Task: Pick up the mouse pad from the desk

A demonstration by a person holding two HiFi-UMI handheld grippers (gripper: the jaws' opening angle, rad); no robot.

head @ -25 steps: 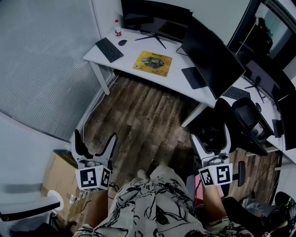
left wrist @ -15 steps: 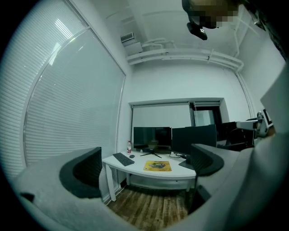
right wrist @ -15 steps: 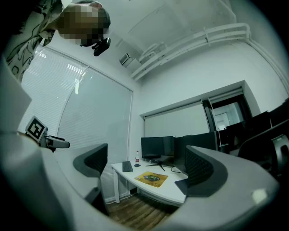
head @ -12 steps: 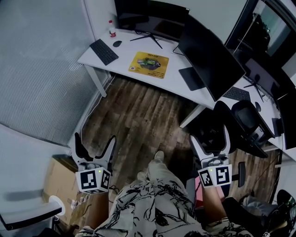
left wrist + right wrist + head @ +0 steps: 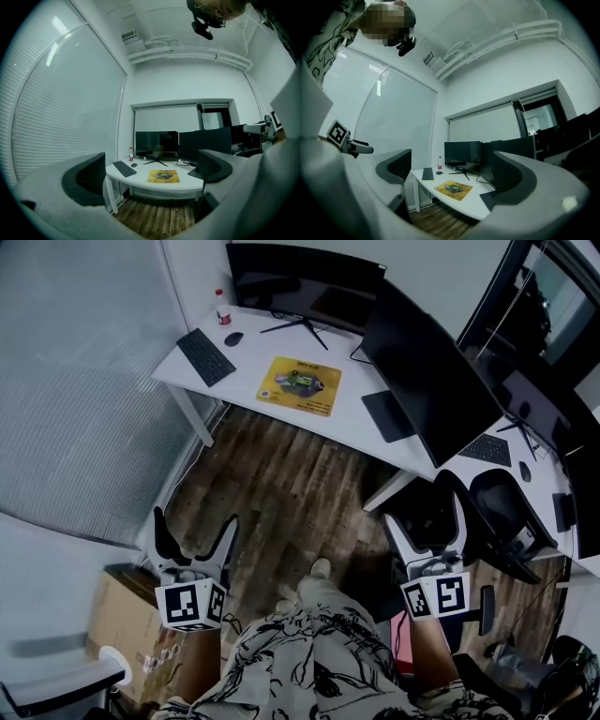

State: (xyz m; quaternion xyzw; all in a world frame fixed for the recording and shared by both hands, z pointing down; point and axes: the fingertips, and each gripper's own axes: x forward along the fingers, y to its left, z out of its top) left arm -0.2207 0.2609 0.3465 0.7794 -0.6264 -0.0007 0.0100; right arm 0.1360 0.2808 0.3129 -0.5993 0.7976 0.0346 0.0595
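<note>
So: pad far off, both grippers empty

Pad (image 5: pixel 299 385) lay flat on the desk (image 5: pixel 352 416), between keyboard (image 5: pixel 206 357) and monitors (image 5: pixel 300 277), well apart from me. Left gripper (image 5: pixel 195 523) and right gripper (image 5: pixel 424 517) gaped wide, holding nothing. I judged the pad light, thin and floppy: best nipped at its near edge and peeled up.

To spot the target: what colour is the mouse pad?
Yellow mouse pad with a greenish printed picture, best in the head view.
</note>
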